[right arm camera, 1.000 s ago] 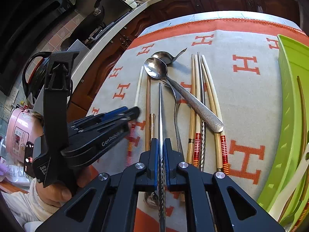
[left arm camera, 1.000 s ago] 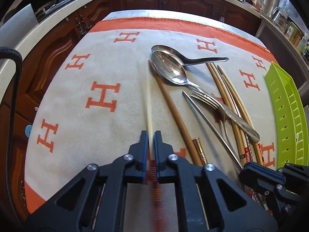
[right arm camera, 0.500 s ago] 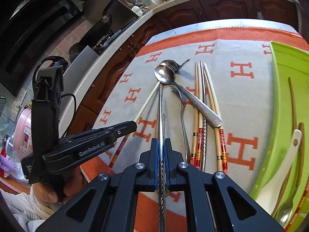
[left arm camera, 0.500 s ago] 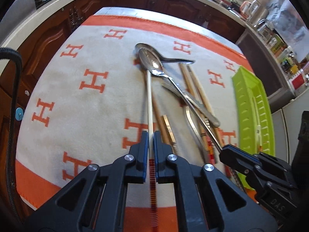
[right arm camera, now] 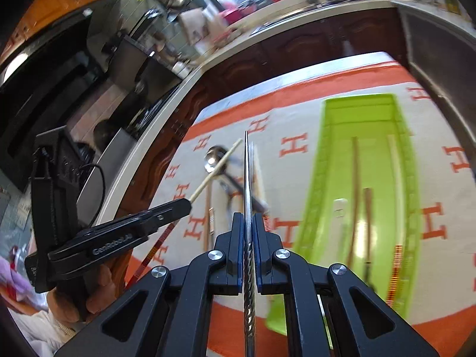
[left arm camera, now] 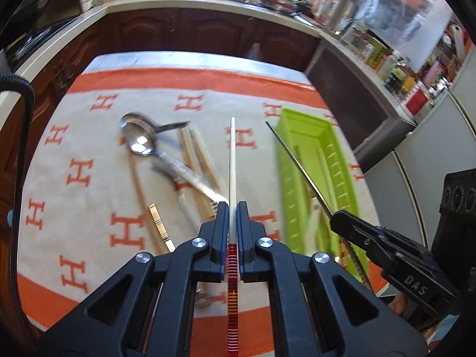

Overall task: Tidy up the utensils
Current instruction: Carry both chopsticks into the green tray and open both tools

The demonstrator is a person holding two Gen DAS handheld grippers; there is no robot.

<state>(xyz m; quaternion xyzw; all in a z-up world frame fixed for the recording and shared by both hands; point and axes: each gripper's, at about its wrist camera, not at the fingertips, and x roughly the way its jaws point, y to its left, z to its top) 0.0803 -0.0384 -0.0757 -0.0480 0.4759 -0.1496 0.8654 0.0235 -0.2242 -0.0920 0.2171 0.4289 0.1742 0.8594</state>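
The pale chopstick (left arm camera: 232, 160) is pinched in the left tongs (left arm camera: 233, 208), tip aimed away over the counter. The metal chopstick (right arm camera: 246, 172) is clamped in the right tongs (right arm camera: 247, 218), tip aimed forward beside the green tray (right arm camera: 361, 105). The tongs read "GenRobot.AI" and "DAS"; the cloth (left arm camera: 89, 136) repeats "H".
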